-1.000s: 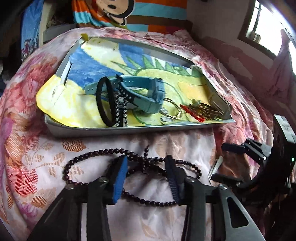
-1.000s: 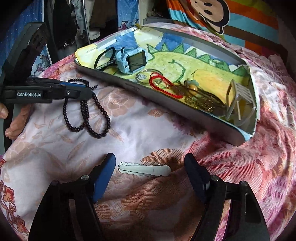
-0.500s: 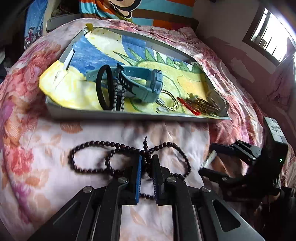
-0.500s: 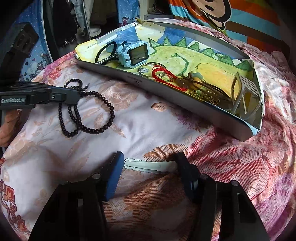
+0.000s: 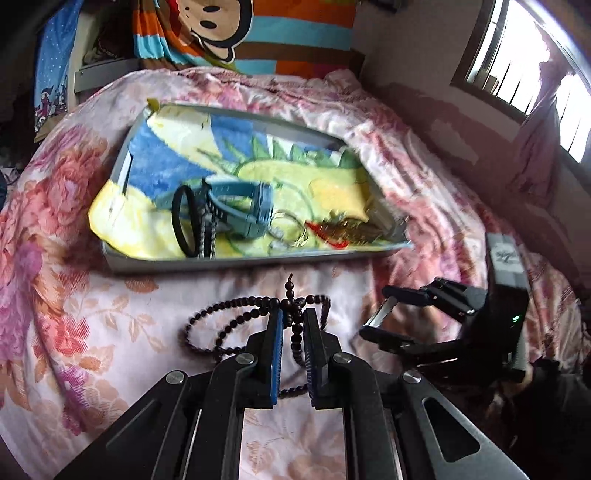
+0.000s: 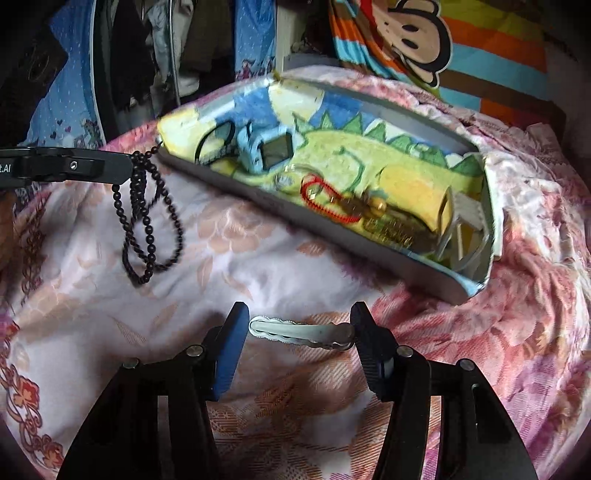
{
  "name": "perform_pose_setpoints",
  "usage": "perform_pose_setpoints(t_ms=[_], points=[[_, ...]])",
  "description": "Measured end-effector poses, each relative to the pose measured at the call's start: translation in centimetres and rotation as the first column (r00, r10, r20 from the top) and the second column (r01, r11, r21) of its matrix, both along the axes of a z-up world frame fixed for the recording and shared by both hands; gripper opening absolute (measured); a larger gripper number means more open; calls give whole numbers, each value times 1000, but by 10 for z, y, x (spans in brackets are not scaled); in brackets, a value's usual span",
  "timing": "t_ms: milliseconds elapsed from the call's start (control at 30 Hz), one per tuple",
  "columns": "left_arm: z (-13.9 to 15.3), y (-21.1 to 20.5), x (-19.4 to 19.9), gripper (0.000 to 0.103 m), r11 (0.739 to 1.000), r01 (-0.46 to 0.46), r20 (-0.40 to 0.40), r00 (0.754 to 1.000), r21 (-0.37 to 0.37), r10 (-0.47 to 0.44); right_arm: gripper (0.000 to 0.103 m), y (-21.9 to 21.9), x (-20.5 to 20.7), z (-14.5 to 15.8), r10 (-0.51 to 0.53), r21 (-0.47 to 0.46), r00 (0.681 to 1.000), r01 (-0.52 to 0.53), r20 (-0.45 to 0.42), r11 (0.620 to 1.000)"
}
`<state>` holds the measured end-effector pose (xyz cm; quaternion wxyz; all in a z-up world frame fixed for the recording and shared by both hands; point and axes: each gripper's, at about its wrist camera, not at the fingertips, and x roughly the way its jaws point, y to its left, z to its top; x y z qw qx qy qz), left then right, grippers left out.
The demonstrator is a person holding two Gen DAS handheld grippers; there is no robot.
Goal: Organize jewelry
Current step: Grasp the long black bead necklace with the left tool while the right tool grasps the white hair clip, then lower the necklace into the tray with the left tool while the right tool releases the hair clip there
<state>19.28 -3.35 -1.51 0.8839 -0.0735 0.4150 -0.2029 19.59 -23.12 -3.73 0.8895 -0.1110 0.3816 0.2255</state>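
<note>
My left gripper [image 5: 293, 325] is shut on a dark bead necklace [image 5: 236, 321]. In the right wrist view the necklace [image 6: 147, 221] hangs in loops from the left gripper [image 6: 127, 168], lifted above the floral bedspread. My right gripper [image 6: 297, 321] is closed onto the two ends of a pale silver hair clip [image 6: 303, 330] and holds it just above the bedspread. It also shows in the left wrist view [image 5: 384, 314]. A grey tray [image 5: 229, 262] lined with a dinosaur cloth sits beyond both grippers.
The tray [image 6: 332, 240] holds a blue watch [image 6: 266, 151], a black band [image 5: 184, 225], rings, a red cord [image 6: 325, 203], gold pieces and a white clip [image 6: 461, 221]. A striped monkey pillow [image 5: 258, 33] lies behind. A window [image 5: 535, 55] is at the right.
My left gripper closed on the bead necklace and lifted it off the bedspread. My right gripper closed in on the hair clip's ends and lifted it slightly.
</note>
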Motion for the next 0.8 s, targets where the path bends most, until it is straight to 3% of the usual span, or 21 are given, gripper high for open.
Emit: perform_pose_setpoints(t_ms=[267, 400, 567, 800], points=[[20, 11, -5, 10, 996, 12, 76, 997, -93, -5, 52, -8, -8, 24, -14, 85, 992, 4, 124, 996], [26, 9, -5, 10, 995, 20, 100, 995, -101, -10, 52, -11, -4, 36, -42, 112, 986, 24, 164, 993], [51, 4, 7, 10, 990, 11, 161, 987, -143, 12, 52, -15, 11, 53, -94, 153, 972, 62, 216, 986], [72, -4, 29, 10, 992, -6, 247, 968, -127, 37, 52, -10, 45, 50, -152, 155, 963, 119, 222, 981]])
